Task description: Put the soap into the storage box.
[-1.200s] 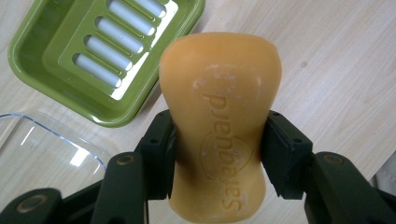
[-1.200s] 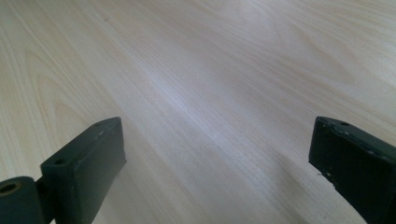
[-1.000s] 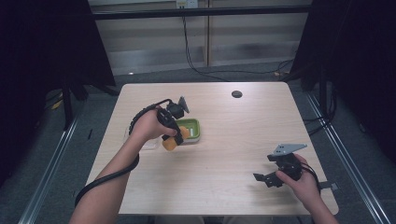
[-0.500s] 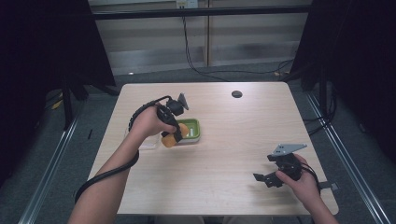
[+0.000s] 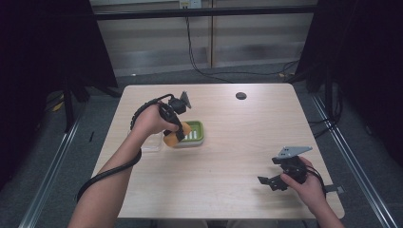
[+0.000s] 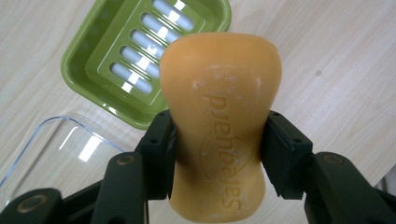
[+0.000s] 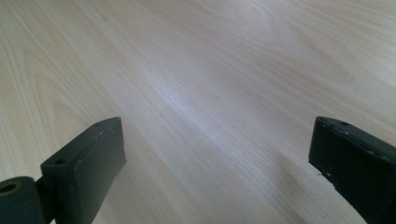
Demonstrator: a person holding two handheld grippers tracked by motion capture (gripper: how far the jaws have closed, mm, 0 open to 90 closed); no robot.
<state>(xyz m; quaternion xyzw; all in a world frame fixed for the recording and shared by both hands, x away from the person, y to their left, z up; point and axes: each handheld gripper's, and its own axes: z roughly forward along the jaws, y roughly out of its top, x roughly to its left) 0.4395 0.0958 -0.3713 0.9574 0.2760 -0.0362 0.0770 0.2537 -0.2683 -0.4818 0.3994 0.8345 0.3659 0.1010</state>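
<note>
An orange bar of soap (image 6: 219,126) with embossed lettering is clamped between the jaws of my left gripper (image 6: 215,154), held just above the table. In the high view the soap (image 5: 172,137) hangs at the left edge of the green slatted soap dish (image 5: 196,135). The dish (image 6: 140,51) lies beyond and to the left of the soap in the left gripper view. My left gripper (image 5: 178,128) is shut on the soap. My right gripper (image 5: 271,182) rests near the table's front right, jaws wide apart over bare wood (image 7: 210,107), holding nothing.
A clear plastic lid (image 6: 56,144) lies on the table just left of the dish, seen too as the lid (image 5: 151,142) under my left hand. A dark round grommet (image 5: 241,96) sits near the far edge. The table (image 5: 228,156) is pale wood.
My left gripper has carried the soap slightly toward the dish. The right gripper has stayed where it was.
</note>
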